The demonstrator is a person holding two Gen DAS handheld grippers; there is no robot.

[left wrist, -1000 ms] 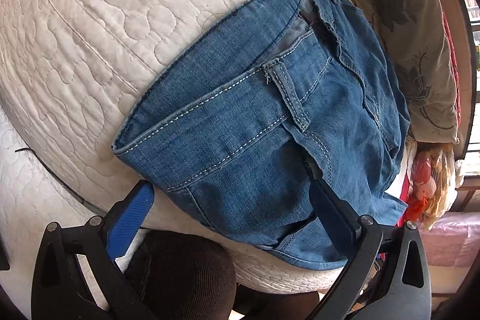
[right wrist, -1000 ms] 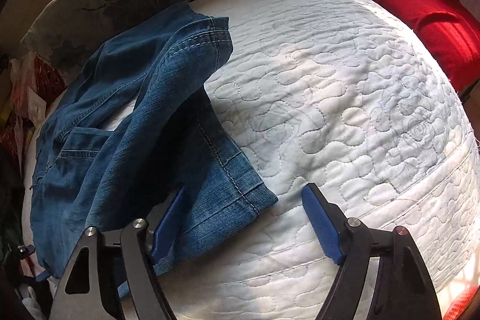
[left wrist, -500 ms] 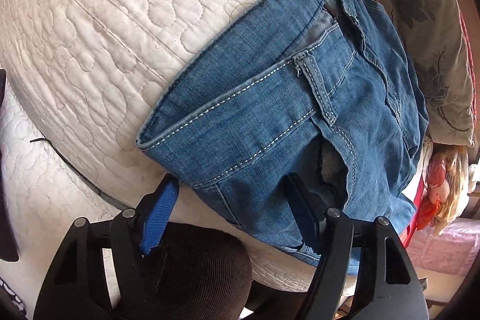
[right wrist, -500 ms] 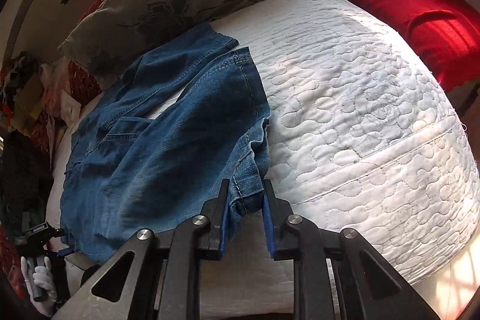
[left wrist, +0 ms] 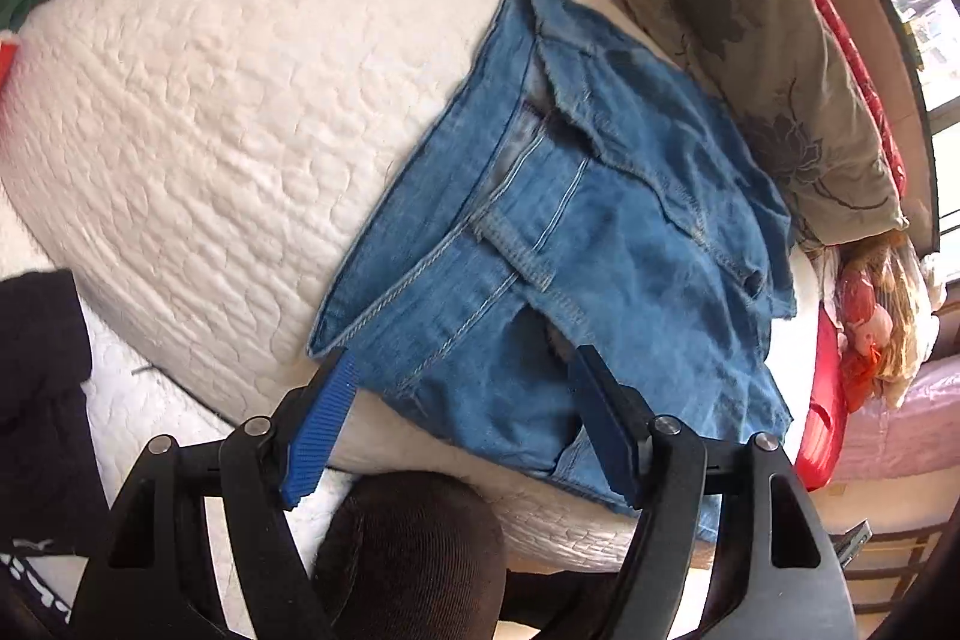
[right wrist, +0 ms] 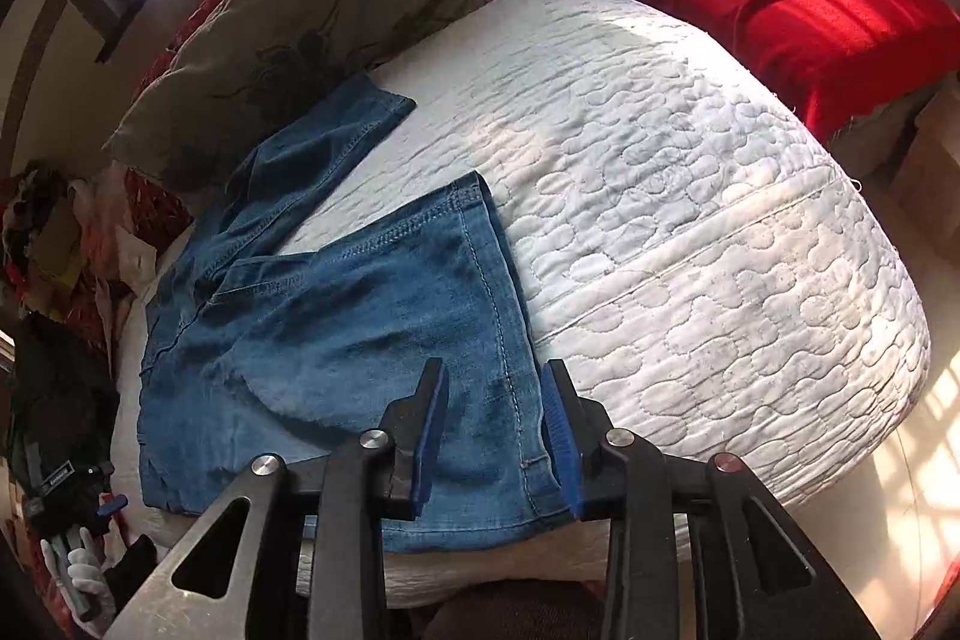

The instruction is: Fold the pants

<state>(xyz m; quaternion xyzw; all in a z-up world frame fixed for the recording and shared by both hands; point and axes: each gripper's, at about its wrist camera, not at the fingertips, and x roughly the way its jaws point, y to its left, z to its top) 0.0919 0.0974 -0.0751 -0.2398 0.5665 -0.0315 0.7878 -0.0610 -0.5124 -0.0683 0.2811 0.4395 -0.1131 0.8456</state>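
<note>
Here the blue jeans [right wrist: 336, 340] lie folded on the quilt [right wrist: 690, 196], both grippers' fingers [left wrist: 318, 424] [right wrist: 564, 436] spread and empty.

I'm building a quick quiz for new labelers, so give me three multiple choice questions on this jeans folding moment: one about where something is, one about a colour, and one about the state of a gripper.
1. Where do the jeans lie?
A. on the white quilted mattress
B. on the floor
C. over a chair back

2. What colour are the pads on the gripper fingers?
A. red
B. blue
C. yellow

3. How does the right gripper stand?
A. shut tight on a pillow
B. out of view
C. open, its fingers either side of the denim's edge

Answers:
1 A: the denim is spread flat on the quilted surface.
2 B: ribbed blue pads show in both wrist views.
3 C: a clear gap shows between the pads, with cloth lying between them.
</note>
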